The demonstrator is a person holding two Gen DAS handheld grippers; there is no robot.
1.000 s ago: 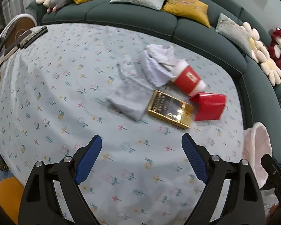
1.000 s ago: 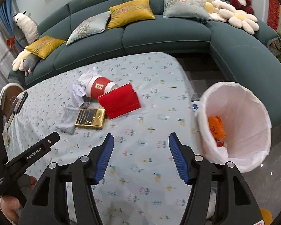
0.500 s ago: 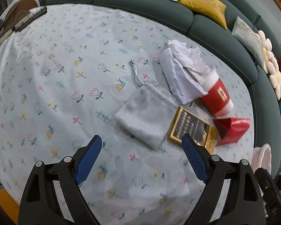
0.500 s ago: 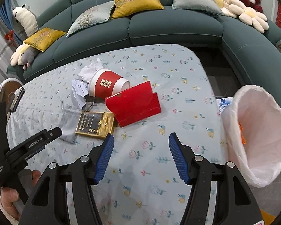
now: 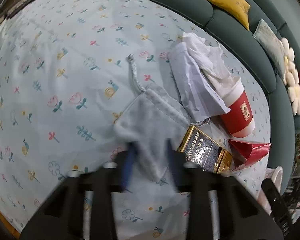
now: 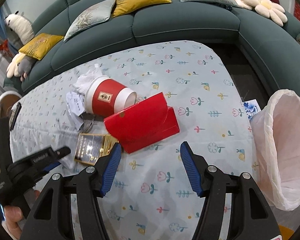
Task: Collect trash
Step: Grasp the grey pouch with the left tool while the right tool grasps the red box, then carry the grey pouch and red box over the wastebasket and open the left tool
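The left gripper [image 5: 150,160] fingers are closing around the grey pouch [image 5: 150,116] at lower centre; the right gripper [image 6: 151,168] fingers stand released over the surface [image 6: 190,80].

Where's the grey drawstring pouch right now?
In the left wrist view, the grey drawstring pouch lies on the floral tablecloth, between the closing left gripper jaws, beside the gold box.
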